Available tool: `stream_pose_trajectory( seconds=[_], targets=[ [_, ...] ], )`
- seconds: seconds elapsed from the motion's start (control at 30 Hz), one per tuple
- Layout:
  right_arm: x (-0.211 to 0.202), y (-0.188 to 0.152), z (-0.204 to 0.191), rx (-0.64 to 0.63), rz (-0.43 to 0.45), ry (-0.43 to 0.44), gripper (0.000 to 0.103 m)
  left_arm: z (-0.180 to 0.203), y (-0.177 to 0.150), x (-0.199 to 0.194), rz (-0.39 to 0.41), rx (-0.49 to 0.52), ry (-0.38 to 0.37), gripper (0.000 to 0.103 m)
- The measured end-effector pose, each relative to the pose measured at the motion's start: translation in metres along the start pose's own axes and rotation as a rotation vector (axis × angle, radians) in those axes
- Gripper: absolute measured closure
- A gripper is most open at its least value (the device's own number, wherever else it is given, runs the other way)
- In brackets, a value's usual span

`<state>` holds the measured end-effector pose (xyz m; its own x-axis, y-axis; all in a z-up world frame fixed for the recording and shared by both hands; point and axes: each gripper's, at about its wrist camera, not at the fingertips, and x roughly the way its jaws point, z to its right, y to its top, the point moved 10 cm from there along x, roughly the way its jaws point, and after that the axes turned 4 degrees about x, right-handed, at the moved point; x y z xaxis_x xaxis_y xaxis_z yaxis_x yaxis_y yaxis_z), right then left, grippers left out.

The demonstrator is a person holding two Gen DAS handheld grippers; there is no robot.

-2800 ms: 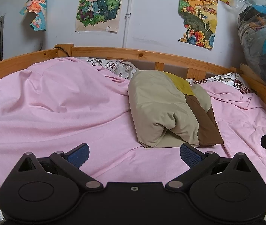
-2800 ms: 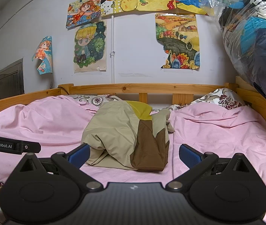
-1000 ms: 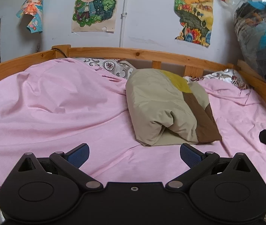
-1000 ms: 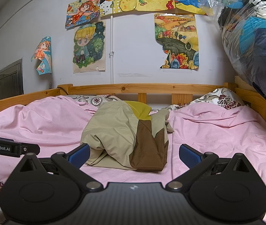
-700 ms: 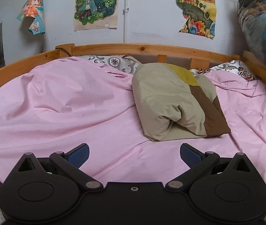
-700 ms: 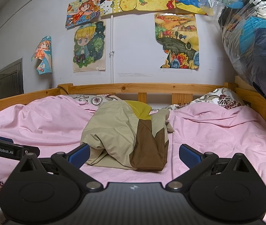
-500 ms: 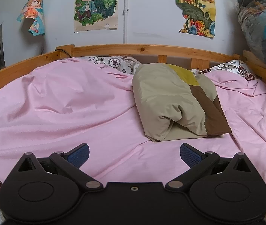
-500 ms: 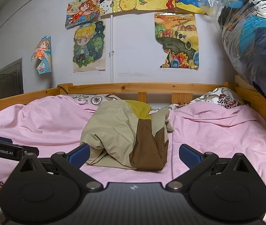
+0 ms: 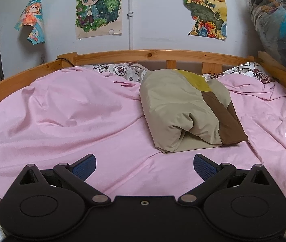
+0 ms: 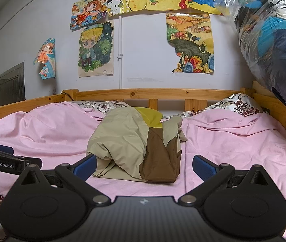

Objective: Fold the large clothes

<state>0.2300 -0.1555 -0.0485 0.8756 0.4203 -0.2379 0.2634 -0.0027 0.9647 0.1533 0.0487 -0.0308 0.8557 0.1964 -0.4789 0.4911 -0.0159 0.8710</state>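
A folded garment [image 9: 185, 109] in beige, brown and mustard yellow lies as a thick bundle on the pink bedsheet [image 9: 72, 117], right of centre in the left wrist view. From the right wrist it is the same bundle [image 10: 135, 145], dead ahead. My left gripper [image 9: 144, 164] is open above the sheet, short of the bundle's near edge, holding nothing. My right gripper [image 10: 144, 164] is open too, just in front of the bundle, with empty fingers. The left gripper's body [image 10: 3, 162] shows at the left edge of the right wrist view.
A wooden bed rail [image 9: 163, 55] runs around the far side and both ends of the bed. Patterned pillows [image 10: 238, 103] lie against the headboard. A clear plastic bag of dark clothes [image 10: 274, 38] hangs at the upper right. Posters cover the wall [image 10: 147, 56].
The left wrist view has swung slightly right and down, so the bundle sits a little further right. The right gripper has stayed almost still. Both grippers remain open.
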Motion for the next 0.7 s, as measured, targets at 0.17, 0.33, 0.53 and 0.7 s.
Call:
stream_pose_trajectory(
  seconds=[0.17, 0.33, 0.53, 0.7],
  targets=[
    [0.0, 0.0001, 0.0001, 0.0, 0.0, 0.0, 0.0, 0.0003, 0.0001, -0.0001, -0.001, -0.002, 0.001, 0.001],
    [0.0001, 0.0003, -0.0002, 0.0, -0.002, 0.0, 0.0, 0.0003, -0.0002, -0.0001, -0.002, -0.002, 0.001, 0.001],
    [0.0002, -0.001, 0.0001, 0.001, -0.002, -0.002, 0.0, -0.0001, -0.0016, 0.0011, -0.003, 0.004, -0.003, 0.001],
    [0.0001, -0.0023, 0.0007, 0.002, -0.003, -0.002, 0.0, -0.0002, -0.0023, 0.0026, -0.004, 0.004, -0.007, 0.001]
  ],
)
